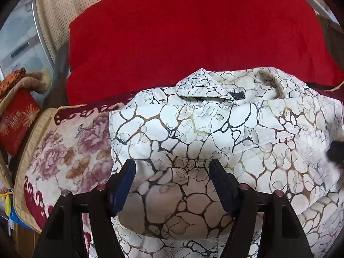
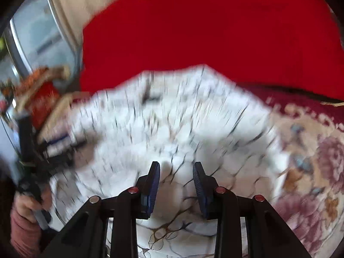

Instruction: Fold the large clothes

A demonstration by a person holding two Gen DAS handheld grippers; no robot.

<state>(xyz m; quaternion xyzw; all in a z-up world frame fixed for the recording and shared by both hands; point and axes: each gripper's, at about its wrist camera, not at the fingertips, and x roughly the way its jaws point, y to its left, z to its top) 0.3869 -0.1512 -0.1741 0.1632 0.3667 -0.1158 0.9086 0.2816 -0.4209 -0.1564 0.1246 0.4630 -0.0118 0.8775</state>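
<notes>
A large white jacket [image 1: 215, 133] with a black-and-gold crackle print lies bunched on a floral bedspread [image 1: 71, 150], collar [image 1: 206, 86] toward the far side. My left gripper [image 1: 172, 167] is open just above the jacket's near part, jaws wide apart and empty. In the right wrist view the jacket [image 2: 172, 124] is blurred by motion. My right gripper [image 2: 176, 167] is open over it, with cloth showing between the jaws but not pinched. The left gripper's body and the hand holding it show at the left edge of the right wrist view [image 2: 32, 172].
A big red blanket [image 1: 189, 34] lies beyond the jacket against a beige dotted backrest [image 1: 64, 4]. A red cushion [image 1: 17, 120] and orange cloth sit at the far left by a window [image 1: 19, 43]. Floral bedspread lies to the right [image 2: 311, 161].
</notes>
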